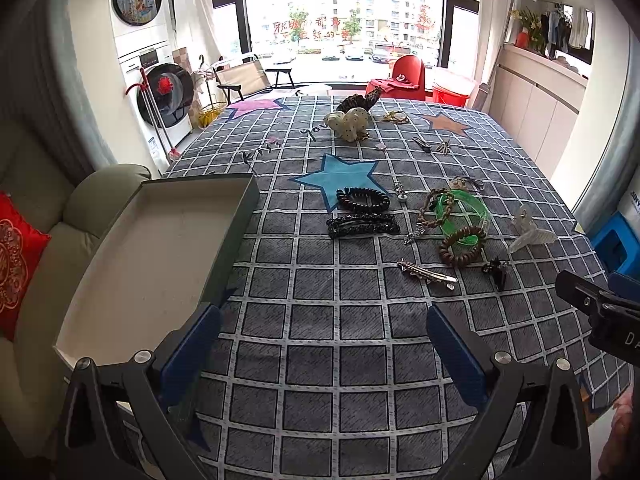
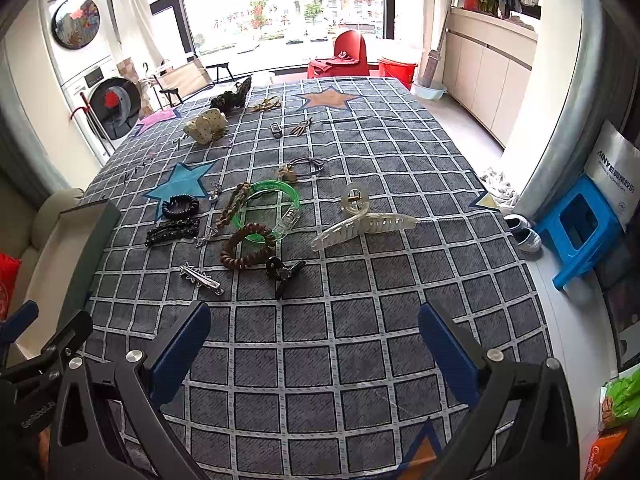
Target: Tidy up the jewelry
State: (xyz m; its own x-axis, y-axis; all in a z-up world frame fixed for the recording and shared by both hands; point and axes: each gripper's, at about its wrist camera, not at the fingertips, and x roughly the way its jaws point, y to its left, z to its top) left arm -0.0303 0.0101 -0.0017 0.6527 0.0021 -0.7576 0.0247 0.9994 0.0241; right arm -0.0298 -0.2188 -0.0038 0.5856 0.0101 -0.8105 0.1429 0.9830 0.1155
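Left gripper [image 1: 323, 332] wide, empty; right gripper [image 2: 314, 330] wide, empty; jewelry scattered on tablecloth [image 2: 360, 360]

My left gripper [image 1: 323, 324] hangs with its blue fingers [image 1: 192, 344] spread wide — nothing between them. My right gripper [image 2: 314, 322] sits alongside it, level, jaws equally wide apart, pads [image 2: 448, 352] bare, holding nothing.

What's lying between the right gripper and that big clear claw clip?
Nothing: in the right wrist view only bare checked tablecloth separates the open right gripper from the clear claw clip.
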